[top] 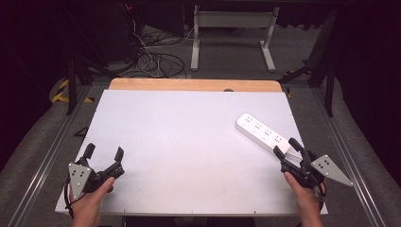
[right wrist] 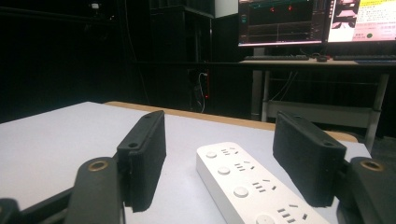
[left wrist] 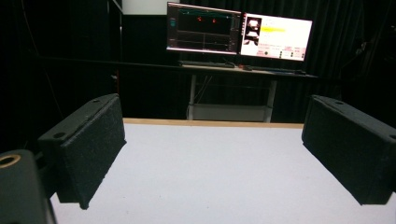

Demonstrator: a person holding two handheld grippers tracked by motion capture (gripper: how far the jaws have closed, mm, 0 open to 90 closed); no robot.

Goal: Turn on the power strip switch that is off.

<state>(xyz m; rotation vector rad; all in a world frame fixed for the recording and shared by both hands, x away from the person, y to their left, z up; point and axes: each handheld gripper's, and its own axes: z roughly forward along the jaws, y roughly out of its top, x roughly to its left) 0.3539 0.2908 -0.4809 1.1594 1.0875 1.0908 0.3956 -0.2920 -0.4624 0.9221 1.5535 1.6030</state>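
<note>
The right gripper (top: 288, 147) hangs spread wide, its jaws astride the near end of a white power strip (top: 265, 134) without clamping it; that end is cut off below the right gripper view. The strip lies at the right edge of the white table (top: 189, 142). The left gripper (top: 103, 153) is spread too, grasping nothing, above the near-left corner.

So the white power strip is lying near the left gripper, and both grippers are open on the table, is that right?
Not quite. The white power strip lies near the right gripper, not the left; the high view shows it, and the right gripper view has the strip between that gripper's jaws. Both grippers are open, the left gripper over bare table.
</note>
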